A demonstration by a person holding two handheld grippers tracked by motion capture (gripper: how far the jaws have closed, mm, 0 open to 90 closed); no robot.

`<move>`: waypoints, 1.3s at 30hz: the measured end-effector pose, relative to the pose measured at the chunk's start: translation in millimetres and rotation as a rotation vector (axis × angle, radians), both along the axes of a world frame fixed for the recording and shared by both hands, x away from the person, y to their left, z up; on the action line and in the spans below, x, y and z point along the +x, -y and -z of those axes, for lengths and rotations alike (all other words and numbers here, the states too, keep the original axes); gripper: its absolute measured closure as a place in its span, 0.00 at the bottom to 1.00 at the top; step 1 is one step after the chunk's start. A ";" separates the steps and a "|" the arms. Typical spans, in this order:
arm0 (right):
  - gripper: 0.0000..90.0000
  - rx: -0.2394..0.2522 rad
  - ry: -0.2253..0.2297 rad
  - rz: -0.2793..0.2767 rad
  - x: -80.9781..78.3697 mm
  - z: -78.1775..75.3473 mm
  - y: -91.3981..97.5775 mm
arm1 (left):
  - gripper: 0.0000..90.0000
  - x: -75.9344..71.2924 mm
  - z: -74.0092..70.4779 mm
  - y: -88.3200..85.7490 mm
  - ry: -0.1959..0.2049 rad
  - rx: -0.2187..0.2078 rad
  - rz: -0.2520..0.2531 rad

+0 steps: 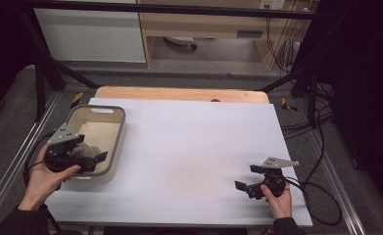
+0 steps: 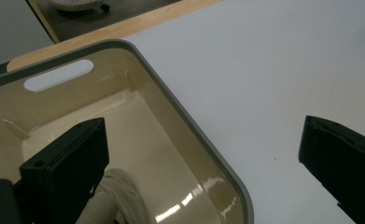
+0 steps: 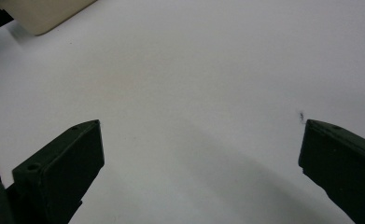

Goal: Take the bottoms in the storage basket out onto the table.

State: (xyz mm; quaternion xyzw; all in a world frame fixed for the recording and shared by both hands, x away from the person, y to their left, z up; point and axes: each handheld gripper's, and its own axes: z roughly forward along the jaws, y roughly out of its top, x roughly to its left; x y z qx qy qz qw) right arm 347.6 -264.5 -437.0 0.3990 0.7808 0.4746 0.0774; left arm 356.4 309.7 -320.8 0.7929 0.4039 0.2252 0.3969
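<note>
A beige bin with a grey rim [image 1: 122, 128] stands on the left of the white table top [image 1: 194, 142]. A ribbed beige-grey cloth [image 1: 85, 148] lies in its near end. My left gripper [image 1: 93, 148] hovers over that end, open. In the left gripper view the left gripper [image 2: 203, 126] straddles the bin rim [image 2: 161, 84]: one jaw is over the cloth [image 2: 119, 200], the other over the table. Nothing is between them. My right gripper [image 1: 246, 177] is open above bare table near the front right, and the right gripper [image 3: 201, 123] holds nothing.
A corner of the bin [image 3: 40, 14] appears at the top left of the right gripper view. A wooden strip [image 1: 179, 93] edges the table's far side. Cables [image 1: 321, 196] trail off the right edge. Metal frame rails [image 1: 12, 166] run along both sides.
</note>
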 end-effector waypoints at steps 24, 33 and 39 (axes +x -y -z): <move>0.01 -0.002 -0.003 -0.004 0.1 0.3 -0.2 | 0.00 18.2 12.9 -45.8 -0.060 0.061 -0.148; 0.01 -0.006 -0.006 -0.003 0.3 0.6 -0.4 | 0.01 26.2 29.0 -59.2 -0.091 0.095 -0.184; 0.01 -0.008 -0.007 -0.004 0.3 0.5 -0.3 | 0.01 28.4 36.5 -59.9 -0.104 0.115 -0.191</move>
